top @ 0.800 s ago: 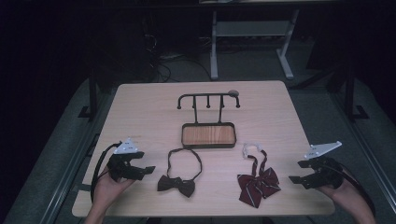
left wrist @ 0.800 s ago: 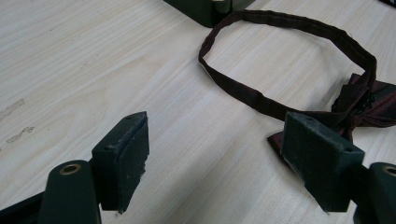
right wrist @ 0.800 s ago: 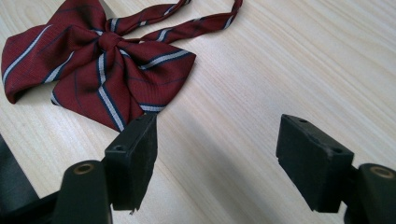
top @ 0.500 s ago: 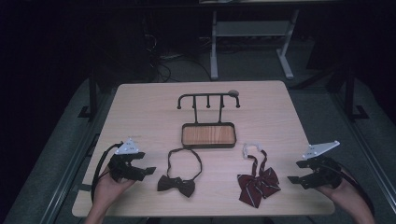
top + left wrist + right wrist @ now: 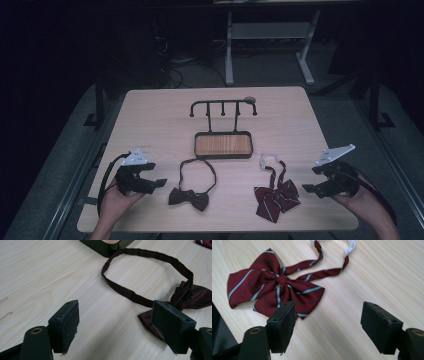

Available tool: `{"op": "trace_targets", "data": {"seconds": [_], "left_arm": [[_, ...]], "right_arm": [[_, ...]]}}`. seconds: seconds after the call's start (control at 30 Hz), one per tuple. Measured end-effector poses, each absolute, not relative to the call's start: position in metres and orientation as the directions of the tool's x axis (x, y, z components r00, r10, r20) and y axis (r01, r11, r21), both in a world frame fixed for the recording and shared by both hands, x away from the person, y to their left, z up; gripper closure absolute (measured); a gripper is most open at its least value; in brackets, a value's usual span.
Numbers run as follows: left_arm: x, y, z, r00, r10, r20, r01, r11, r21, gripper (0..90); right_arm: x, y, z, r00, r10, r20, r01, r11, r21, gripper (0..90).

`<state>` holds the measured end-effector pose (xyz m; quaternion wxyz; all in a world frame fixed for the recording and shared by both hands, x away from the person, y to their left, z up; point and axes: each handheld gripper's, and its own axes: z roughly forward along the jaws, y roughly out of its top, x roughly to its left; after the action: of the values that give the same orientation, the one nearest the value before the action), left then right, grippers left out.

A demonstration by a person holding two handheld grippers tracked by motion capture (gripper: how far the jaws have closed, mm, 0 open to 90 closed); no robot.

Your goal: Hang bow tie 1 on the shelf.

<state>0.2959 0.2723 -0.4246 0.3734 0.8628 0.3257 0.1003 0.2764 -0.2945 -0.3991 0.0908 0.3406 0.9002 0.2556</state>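
Observation:
A dark maroon bow tie (image 5: 188,198) with a looped neckband (image 5: 147,270) lies near the table's front, left of centre. A red striped bow tie (image 5: 276,196) (image 5: 274,291) with a white clasp lies right of centre. Behind them stands a black hook stand with a wooden tray base (image 5: 223,144). My left gripper (image 5: 156,180) (image 5: 116,327) rests at the front left, open and empty, pointing at the dark bow tie. At the front right my right gripper (image 5: 311,181) (image 5: 328,327) is open too, with nothing between its jaws, the striped bow tie just beyond it.
The light wooden table (image 5: 150,120) has bare room at the back and sides. Beyond it stands a white metal frame (image 5: 270,35) on a dark floor with cables.

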Motion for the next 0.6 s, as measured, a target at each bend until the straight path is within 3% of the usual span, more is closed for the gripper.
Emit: {"op": "trace_targets", "data": {"seconds": [0.6], "left_arm": [[0.295, 0.27, -0.424, 0.772, 0.632, -0.068, 0.48, -0.509, 0.715, 22.5]], "right_arm": [[0.302, -0.251, -0.379, -0.809, 0.588, -0.007, 0.521, 0.723, 0.454, 32.6]]}}
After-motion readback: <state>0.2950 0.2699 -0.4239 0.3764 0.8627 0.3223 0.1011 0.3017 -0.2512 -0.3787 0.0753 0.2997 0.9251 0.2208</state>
